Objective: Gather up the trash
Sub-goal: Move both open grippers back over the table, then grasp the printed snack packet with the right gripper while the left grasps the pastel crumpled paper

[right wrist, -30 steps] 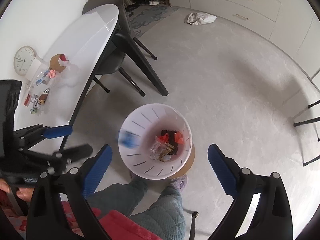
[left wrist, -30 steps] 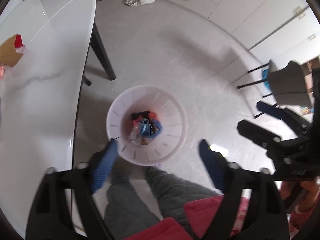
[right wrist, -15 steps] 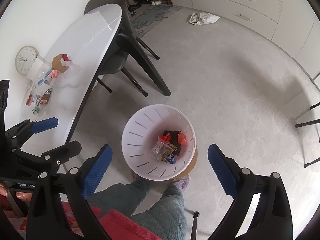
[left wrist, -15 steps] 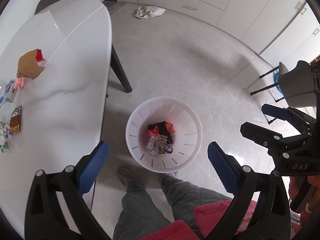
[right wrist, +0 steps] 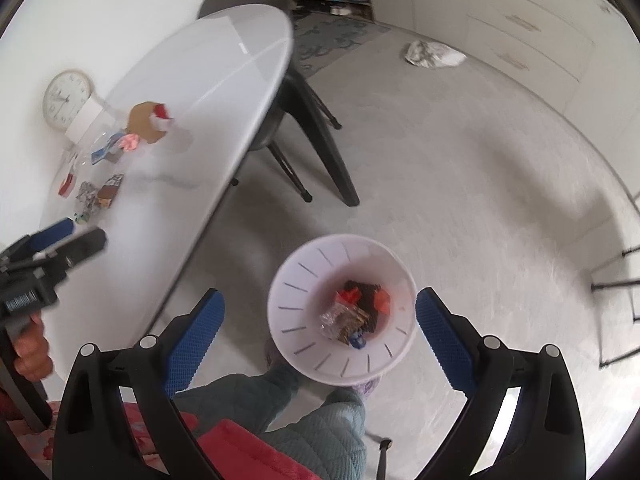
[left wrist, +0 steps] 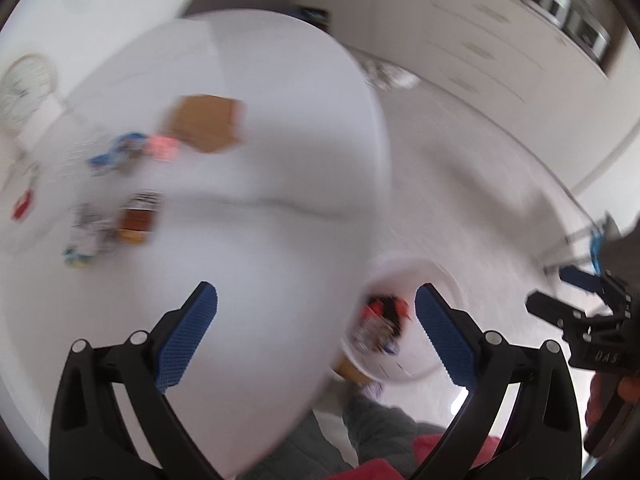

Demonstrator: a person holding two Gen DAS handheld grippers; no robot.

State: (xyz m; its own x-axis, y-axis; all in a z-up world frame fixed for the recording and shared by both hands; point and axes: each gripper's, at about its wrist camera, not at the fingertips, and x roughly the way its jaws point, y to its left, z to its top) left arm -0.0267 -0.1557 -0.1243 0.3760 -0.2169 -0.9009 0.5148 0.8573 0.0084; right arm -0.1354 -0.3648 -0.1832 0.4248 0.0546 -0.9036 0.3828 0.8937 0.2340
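Round white slotted plastic bin (right wrist: 340, 308) at lower centre holds crumpled wrappers (right wrist: 354, 314). Glossy white oval table (right wrist: 200, 92) at upper left carries scattered wrappers. Left gripper (left wrist: 316, 332) and right gripper (right wrist: 320, 332) both spread wide, empty.

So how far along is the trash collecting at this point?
Partly done. The bin on the floor already holds several wrappers. Nothing is in hand: the left gripper and right gripper are both open and empty. Left to do: the scraps on the table, and perhaps the crumpled bag on the floor by the cabinets.
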